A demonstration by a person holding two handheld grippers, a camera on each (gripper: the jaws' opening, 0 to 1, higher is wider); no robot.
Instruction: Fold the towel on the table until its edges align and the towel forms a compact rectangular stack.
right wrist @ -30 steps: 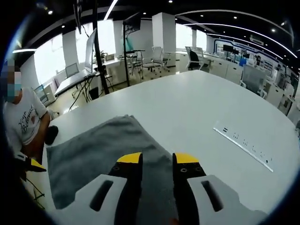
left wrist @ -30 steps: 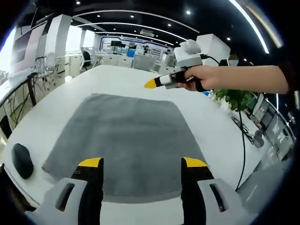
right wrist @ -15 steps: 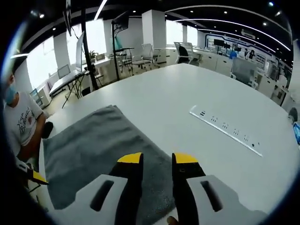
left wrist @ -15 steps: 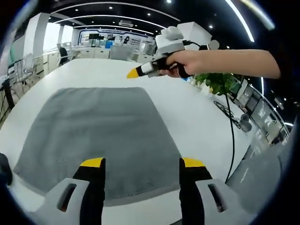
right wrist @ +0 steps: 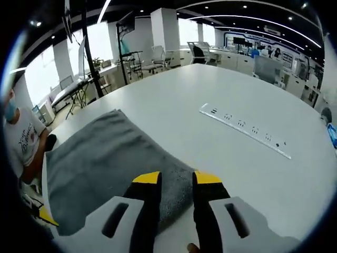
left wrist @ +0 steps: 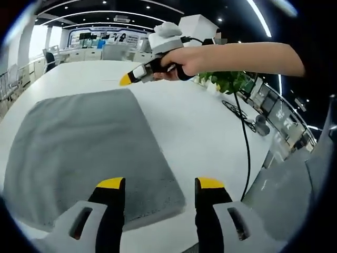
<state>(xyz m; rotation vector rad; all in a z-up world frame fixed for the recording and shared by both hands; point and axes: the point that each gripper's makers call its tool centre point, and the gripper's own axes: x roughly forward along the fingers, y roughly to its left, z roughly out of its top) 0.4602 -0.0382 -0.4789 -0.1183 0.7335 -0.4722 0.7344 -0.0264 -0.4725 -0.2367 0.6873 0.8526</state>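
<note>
A: Where is the cloth, and how does it lie?

B: The grey terry-cloth towel [left wrist: 79,145] lies spread flat in a single layer on the white round-edged table [left wrist: 205,132]. In the left gripper view its long axis runs away from the camera, from the near hem by the jaws toward the far edge under the other tool. In the right gripper view the same towel [right wrist: 105,166] stretches off to the left of the jaws, toward a seated person in a white printed T-shirt [right wrist: 21,142].

A: And the left tool?

B: The left gripper [left wrist: 158,184], with white body and yellow-tipped black jaws, stands released, jaws wide apart. One jaw is over the near right corner of the towel, the other over bare table just beside it. I cannot tell whether either touches.

A: The right one?

B: The right gripper [right wrist: 176,178] has its jaws drawn close, a narrow gap left, over the towel's corner. Whether cloth sits between them I cannot tell. In the left gripper view a hand [left wrist: 187,57] holds it above the far right corner.

A: Anything else on the table?

B: A long white power strip [right wrist: 245,137], well apart from the towel, and a black cable [left wrist: 245,142] trailing past a green leafy plant [left wrist: 226,81].
</note>
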